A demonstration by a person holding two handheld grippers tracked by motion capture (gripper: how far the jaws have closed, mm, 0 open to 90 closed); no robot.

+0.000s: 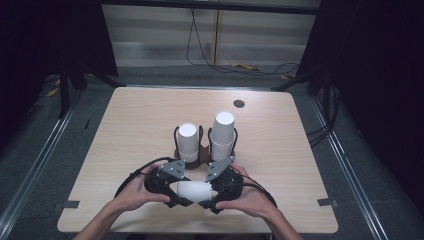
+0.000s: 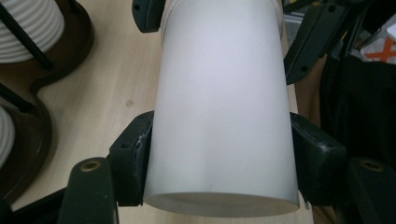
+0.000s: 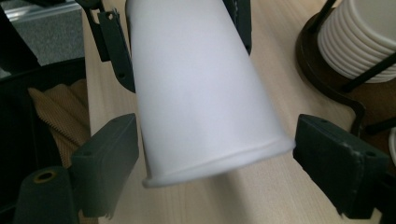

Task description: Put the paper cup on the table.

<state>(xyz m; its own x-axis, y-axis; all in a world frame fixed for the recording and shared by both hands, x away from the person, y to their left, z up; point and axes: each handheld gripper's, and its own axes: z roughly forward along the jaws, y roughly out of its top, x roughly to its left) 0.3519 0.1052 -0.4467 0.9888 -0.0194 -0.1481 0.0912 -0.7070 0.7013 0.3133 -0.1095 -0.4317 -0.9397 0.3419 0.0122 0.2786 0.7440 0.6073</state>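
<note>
A white paper cup (image 1: pixel 194 189) lies on its side just above the table's near edge, held between both grippers. My left gripper (image 1: pixel 181 192) is shut on its base end; in the left gripper view both pads press the cup (image 2: pixel 219 107) at its sides, the gripper (image 2: pixel 219 163) centred on it. My right gripper (image 1: pixel 206 192) faces it from the right. In the right gripper view its pads touch the cup (image 3: pixel 196 93) at the rim on both sides, the gripper (image 3: pixel 217 154) shut on it.
Just behind the hands a dark wire cup holder (image 1: pixel 202 155) carries two stacks of white cups, a short one (image 1: pixel 188 142) and a taller one (image 1: pixel 222 132). The wooden table (image 1: pixel 130 120) has a small black disc (image 1: pixel 239 103) at the back. Cables lie on the floor beyond.
</note>
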